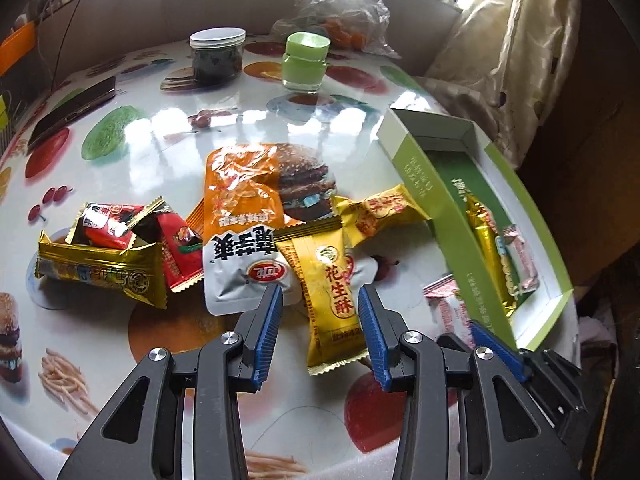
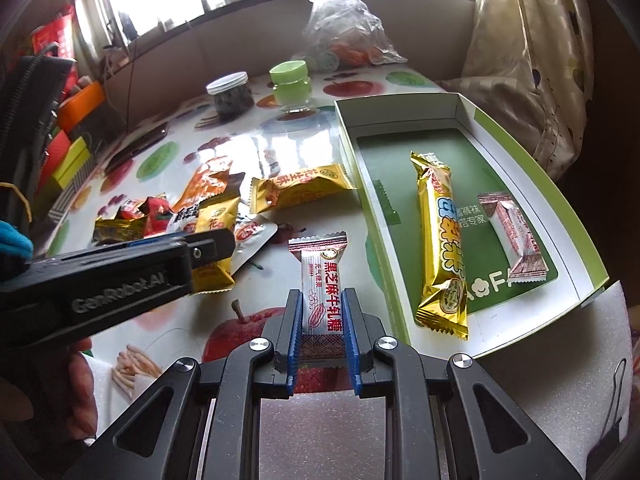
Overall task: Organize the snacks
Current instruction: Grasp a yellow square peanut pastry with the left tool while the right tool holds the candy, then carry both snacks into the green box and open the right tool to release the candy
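in the left wrist view the left gripper (image 1: 320, 312) hangs over the pile of snacks on the printed table (image 1: 160, 128), its blue fingers (image 1: 269, 332) partly apart on both sides of a yellow peanut crisp pack (image 1: 328, 300) that reads "花生酥"; the pads do not seem to press it yet, so nothing is held. this pack lies on top of a grey pouch (image 1: 236, 272) and partly under other wrappers, so if the fingers close here they may pinch the pouch too or drag the heap. the green box (image 1: 424, 168) stands to the right, with a gold bar already inside. in the right wrist view the right gripper (image 2: 322, 328) holds a white nougat candy (image 2: 322, 280) between narrow fingers, near the front edge of the table, just left of the box. its label reads "黑芝麻牛轧糖". the grip is on the lower part only, so the candy may tilt or slip when it is carried over the box wall. the side of the left gripper shows "genrobot.ai".
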A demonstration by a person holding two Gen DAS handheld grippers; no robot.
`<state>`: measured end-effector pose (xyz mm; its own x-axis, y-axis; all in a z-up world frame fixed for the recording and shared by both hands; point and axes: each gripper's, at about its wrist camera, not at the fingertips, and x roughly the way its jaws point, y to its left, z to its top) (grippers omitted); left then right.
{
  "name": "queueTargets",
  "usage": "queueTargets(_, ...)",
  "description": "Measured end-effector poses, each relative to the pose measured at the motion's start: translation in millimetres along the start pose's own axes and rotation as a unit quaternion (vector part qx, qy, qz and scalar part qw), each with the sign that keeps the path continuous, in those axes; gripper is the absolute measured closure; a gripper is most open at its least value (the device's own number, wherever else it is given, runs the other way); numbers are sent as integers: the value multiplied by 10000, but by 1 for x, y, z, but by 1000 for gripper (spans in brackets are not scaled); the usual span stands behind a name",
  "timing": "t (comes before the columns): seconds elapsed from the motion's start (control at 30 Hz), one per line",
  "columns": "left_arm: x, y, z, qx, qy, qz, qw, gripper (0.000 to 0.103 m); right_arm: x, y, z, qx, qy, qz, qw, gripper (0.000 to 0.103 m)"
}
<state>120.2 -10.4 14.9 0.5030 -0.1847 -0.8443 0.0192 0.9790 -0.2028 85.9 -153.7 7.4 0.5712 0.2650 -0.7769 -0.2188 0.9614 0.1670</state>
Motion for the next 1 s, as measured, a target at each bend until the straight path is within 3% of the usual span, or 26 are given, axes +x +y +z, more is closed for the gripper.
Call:
queueTargets(0.23, 2, -2, -1, 16, -39, 113, 9999, 63, -1, -1, 0, 0, -28, 27, 10000, 85)
queueTargets(0.33, 0, -3, -1, 57, -83, 92, 9999, 77, -1, -1, 0, 3, -30, 28, 10000, 85)
queueTargets(1.0, -16, -4, -6, 84, -316, 60, 9994, 80, -5, 1, -1, 58, -96, 62, 9999, 85)
